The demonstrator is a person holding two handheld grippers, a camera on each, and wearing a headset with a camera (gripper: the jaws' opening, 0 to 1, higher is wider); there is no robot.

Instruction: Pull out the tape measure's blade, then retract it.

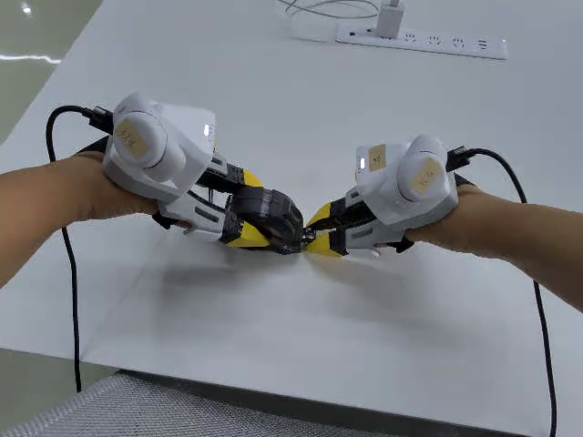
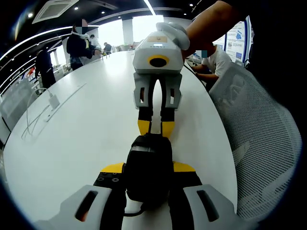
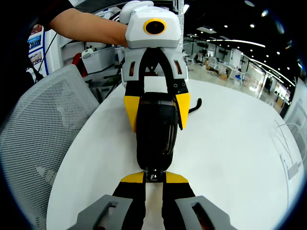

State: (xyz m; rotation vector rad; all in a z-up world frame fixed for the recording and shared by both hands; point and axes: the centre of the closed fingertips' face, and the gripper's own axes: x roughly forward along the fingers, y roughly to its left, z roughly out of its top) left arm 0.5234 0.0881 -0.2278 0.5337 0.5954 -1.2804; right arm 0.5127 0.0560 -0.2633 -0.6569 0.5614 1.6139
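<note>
A black tape measure [image 1: 275, 217] hangs just above the white table [image 1: 301, 319], and my left gripper [image 1: 258, 209] is shut on its body. In the left gripper view the case [image 2: 148, 179] sits between my yellow-tipped jaws [image 2: 148, 167]. My right gripper [image 1: 316, 234] faces it from the right, its yellow tips pressed together at the case's mouth. In the right gripper view those tips [image 3: 153, 178] are shut on the blade's end hook, right against the case [image 3: 156, 134]. Hardly any blade shows between the two grippers.
A white power strip [image 1: 421, 40] with a plugged charger [image 1: 392, 18] and cables lies at the table's far edge. A grey mesh chair [image 1: 137, 405] stands below the near edge. Black cables [image 1: 73, 273] trail from both grippers. People stand far off [image 2: 79, 43].
</note>
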